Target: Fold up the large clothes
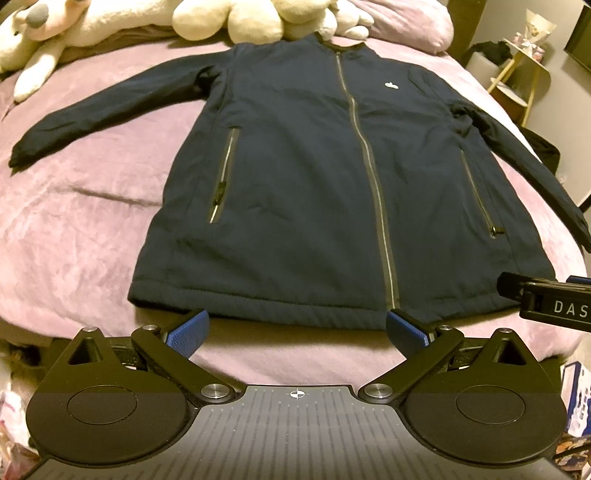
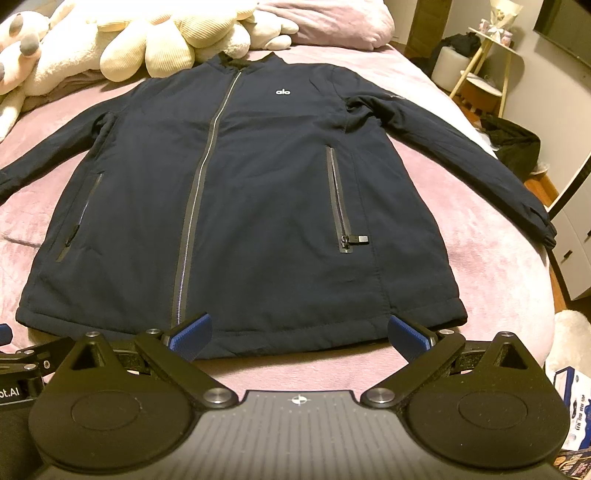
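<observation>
A dark navy zip-up jacket [image 1: 314, 177] lies flat and face up on a pink bed cover [image 1: 92, 206], zipped, both sleeves spread out to the sides, collar at the far end. It also shows in the right wrist view [image 2: 258, 192]. My left gripper [image 1: 297, 332] is open and empty, just short of the jacket's near hem, left of the zip's bottom end. My right gripper [image 2: 299, 334] is open and empty at the hem's right half. The right gripper's body shows at the right edge of the left wrist view [image 1: 554, 299].
Cream plush toys [image 1: 229, 18] and a pink pillow [image 1: 406, 22] lie beyond the collar. The right sleeve's cuff [image 2: 543, 229] reaches the bed's right edge. A side table [image 2: 487, 62], dark clothes [image 2: 513, 140] and white drawers [image 2: 576, 243] stand to the right of the bed.
</observation>
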Motion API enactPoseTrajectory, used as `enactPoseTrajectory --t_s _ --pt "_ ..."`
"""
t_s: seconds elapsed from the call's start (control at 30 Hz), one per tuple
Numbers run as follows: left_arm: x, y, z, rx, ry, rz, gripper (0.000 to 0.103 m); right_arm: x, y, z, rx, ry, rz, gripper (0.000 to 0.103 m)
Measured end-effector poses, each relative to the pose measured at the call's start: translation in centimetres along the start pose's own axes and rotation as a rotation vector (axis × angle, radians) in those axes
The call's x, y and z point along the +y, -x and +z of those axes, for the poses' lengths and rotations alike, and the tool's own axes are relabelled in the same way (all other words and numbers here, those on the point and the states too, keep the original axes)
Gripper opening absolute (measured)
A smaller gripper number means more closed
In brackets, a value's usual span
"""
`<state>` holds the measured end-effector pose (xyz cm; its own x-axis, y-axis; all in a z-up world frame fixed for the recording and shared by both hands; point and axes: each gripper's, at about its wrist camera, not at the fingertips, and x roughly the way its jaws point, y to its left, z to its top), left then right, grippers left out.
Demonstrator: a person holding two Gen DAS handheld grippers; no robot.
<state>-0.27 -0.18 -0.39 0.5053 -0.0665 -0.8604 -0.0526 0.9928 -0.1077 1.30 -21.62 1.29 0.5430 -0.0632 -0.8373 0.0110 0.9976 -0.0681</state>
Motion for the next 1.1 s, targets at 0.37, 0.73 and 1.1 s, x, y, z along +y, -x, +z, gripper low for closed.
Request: enactPoseTrajectory --t_s 0.37,0.73,1.1 --pt "0.06 -0.1 0.0 0.004 0.003 -0.002 0.103 0.01 0.01 -0.07 -0.002 -0.001 0.003 0.101" --pt "0.14 -0.24 0.07 0.01 0.004 -0.005 0.103 0.01 -0.13 0.01 0.005 -0.005 0.004 0.101" --pt "0.16 -0.39 0.19 0.017 0.005 -0.007 0.103 -0.1 -0.39 0.01 0.008 -0.009 0.006 0.101"
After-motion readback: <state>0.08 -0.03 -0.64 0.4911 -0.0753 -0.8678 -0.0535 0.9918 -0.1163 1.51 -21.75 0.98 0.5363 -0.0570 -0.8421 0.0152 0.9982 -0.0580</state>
